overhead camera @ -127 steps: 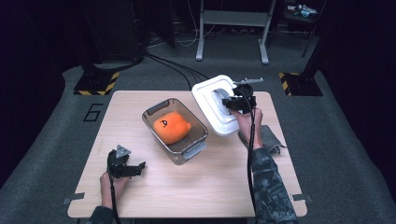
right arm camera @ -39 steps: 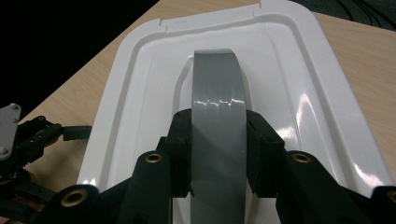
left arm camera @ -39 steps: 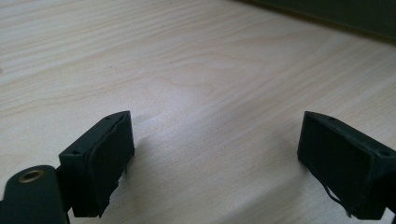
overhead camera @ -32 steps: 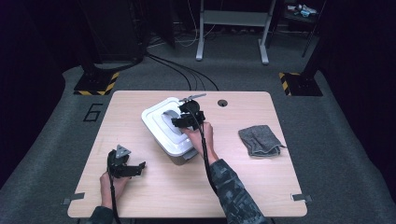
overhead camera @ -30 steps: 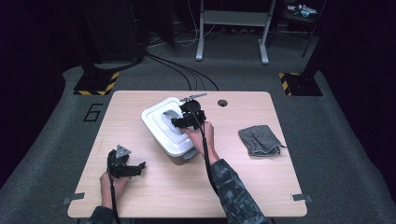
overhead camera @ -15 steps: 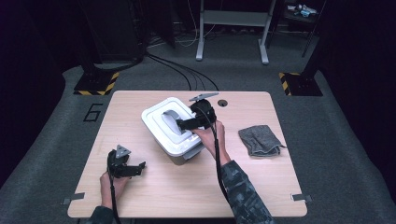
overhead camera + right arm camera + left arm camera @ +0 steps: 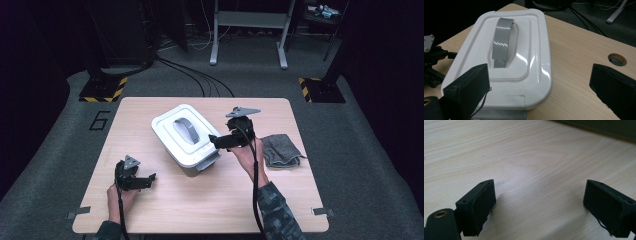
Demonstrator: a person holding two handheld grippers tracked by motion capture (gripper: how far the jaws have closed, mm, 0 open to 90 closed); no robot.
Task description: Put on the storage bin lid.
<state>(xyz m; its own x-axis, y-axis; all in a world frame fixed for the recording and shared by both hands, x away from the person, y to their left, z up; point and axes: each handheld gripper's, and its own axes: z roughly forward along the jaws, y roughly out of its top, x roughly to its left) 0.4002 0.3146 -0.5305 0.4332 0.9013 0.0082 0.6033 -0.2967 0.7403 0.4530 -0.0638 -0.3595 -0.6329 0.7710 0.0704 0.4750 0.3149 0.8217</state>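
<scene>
Fingers of both grippers gape empty; glossy white rounded lid (image 7: 184, 131) with grey arched handle (image 7: 186, 129) sits on its box.

My table (image 7: 200, 210) is lit from overhead while the room around it, from nine through twelve to three o'clock, falls into near black. Glare streaks the white lid (image 7: 534, 62) and its grey handle (image 7: 502, 37). My left gripper's (image 7: 544, 205) close jaws look soft, casting faint shadows toward twelve o'clock. The high view is grainy.
</scene>
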